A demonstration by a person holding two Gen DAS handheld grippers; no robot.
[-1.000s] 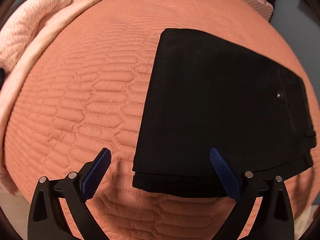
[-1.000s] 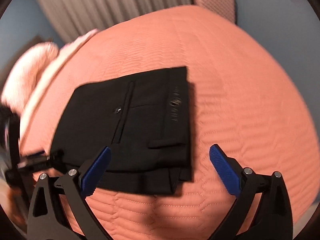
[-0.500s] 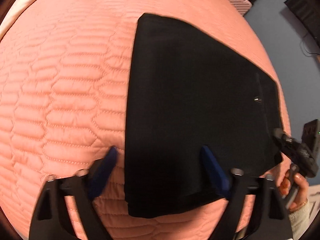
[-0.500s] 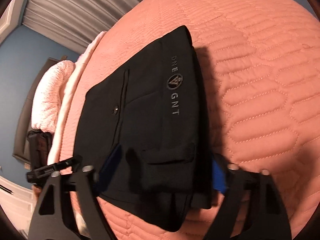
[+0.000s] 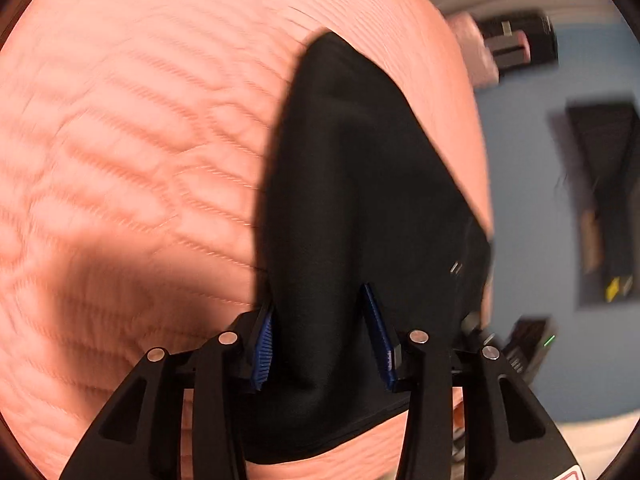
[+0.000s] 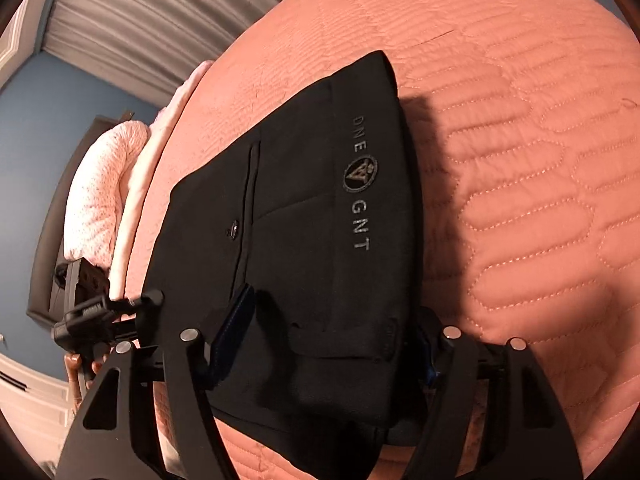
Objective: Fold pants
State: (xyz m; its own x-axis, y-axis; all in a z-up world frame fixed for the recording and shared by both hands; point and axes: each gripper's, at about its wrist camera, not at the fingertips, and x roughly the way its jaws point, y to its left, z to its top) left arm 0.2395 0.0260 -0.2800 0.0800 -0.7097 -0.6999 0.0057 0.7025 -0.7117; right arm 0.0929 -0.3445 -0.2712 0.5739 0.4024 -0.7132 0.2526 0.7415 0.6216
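The folded black pants (image 5: 360,184) lie on the salmon quilted bedspread (image 5: 132,132). My left gripper (image 5: 324,340) is shut on the near edge of the pants, blue pads pressing the bunched fabric. In the right wrist view the pants (image 6: 304,208) show a grey "DNE GNT" logo, a pocket and a button. My right gripper (image 6: 332,344) straddles the waistband end of the pants; its jaws stand fairly wide, the left blue pad (image 6: 234,332) lies on top of the fabric and the right one is mostly hidden behind it. The left gripper (image 6: 92,312) shows at the left there.
Pink pillows (image 6: 100,196) lie at the head of the bed, grey curtains (image 6: 152,12) behind. Beyond the bed's edge stand a blue wall (image 5: 532,216), a pink suitcase (image 5: 476,52) and dark furniture (image 5: 608,184).
Both grippers moved from above the bed down onto the near edge of the pants. The left one closed on the fabric, and its view swung and blurred. The right jaws narrowed around the waistband end.
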